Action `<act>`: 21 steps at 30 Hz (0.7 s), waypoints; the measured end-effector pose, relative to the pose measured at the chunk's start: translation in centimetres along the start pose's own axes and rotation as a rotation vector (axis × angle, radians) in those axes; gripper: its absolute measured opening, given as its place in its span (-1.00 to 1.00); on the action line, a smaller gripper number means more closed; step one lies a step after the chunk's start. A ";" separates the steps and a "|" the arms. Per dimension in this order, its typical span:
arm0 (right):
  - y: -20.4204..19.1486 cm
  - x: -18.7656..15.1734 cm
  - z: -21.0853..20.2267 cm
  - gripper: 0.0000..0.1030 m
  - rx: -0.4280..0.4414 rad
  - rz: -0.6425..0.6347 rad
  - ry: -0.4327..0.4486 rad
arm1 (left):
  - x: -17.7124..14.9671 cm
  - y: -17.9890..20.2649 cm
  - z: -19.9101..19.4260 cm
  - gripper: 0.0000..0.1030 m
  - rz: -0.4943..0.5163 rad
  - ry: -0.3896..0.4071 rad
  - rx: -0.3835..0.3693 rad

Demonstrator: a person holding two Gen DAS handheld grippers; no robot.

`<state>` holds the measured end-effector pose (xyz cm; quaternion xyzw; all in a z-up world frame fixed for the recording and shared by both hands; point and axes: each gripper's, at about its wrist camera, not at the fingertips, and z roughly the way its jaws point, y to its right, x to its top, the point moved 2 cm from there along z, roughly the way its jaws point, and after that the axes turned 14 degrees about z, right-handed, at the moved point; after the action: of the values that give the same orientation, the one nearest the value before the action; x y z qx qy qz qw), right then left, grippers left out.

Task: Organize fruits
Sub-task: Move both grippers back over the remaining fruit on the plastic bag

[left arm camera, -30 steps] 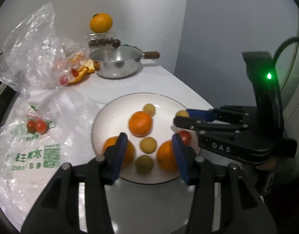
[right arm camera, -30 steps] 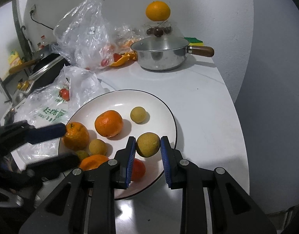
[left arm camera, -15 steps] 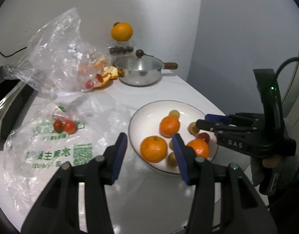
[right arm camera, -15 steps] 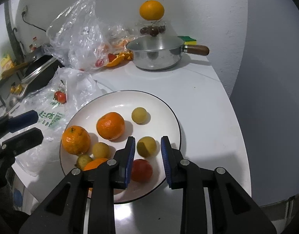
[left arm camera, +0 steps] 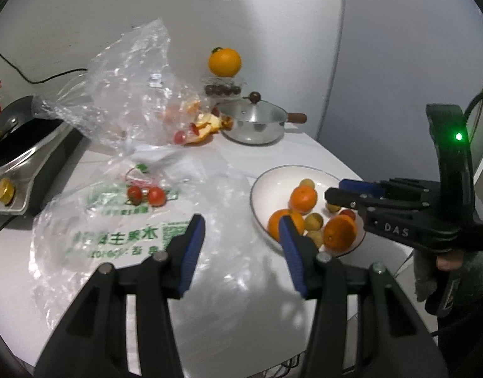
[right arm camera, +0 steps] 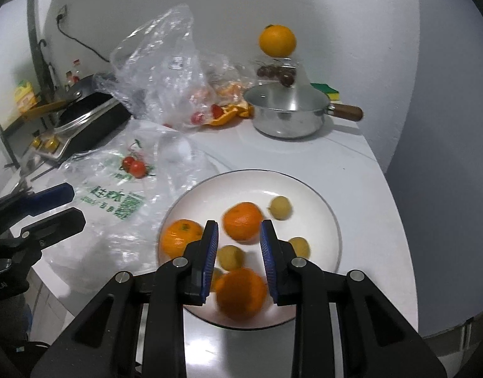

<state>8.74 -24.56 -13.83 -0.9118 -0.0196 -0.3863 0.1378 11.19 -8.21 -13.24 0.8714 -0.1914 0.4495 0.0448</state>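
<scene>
Since the earlier frames the left gripper has swung away from the plate, its jaws spread and empty over the printed plastic bag at lower left. The right gripper, jaws apart and grasping nothing, now sits over the plate's oranges at frame centre. Its body reads "DAS" in the left view; the pot stands upper right.

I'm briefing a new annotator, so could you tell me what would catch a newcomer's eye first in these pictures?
First, the white plate of oranges and small yellow fruits at the near counter edge, with the open right gripper hovering above it. Next, the lone orange perched on a clear container by the back wall, behind the steel pot. Crumpled plastic bags with cherry tomatoes sprawl left.
</scene>
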 end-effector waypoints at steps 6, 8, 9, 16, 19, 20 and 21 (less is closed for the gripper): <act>-2.9 -0.1 -0.2 -0.43 0.015 -0.039 0.003 | -1.1 -2.0 -1.7 -0.01 -0.035 0.018 0.024; -3.9 -0.1 -0.4 -0.43 0.019 -0.055 0.005 | -1.3 -2.7 -2.1 0.07 -0.045 0.023 0.027; -4.1 -0.2 -0.4 -0.43 0.021 -0.060 0.005 | -1.5 -2.9 -2.3 0.18 -0.050 0.026 0.028; -7.2 -0.5 -0.9 -0.43 0.032 -0.101 0.008 | -2.7 -4.9 -4.4 0.24 -0.081 0.050 0.047; -8.7 -0.8 -1.0 -0.43 0.037 -0.118 0.007 | -3.3 -5.8 -5.2 0.24 -0.092 0.054 0.057; -9.1 -0.9 -1.1 -0.43 0.040 -0.124 0.006 | -3.5 -6.0 -5.3 0.24 -0.095 0.055 0.060; -9.4 -0.9 -1.1 -0.43 0.043 -0.128 0.005 | -3.7 -6.2 -5.5 0.24 -0.097 0.056 0.065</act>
<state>5.95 -15.74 -11.51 -0.9045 -0.0859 -0.3963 0.1324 7.41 0.00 -12.34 0.8678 -0.1330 0.4768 0.0438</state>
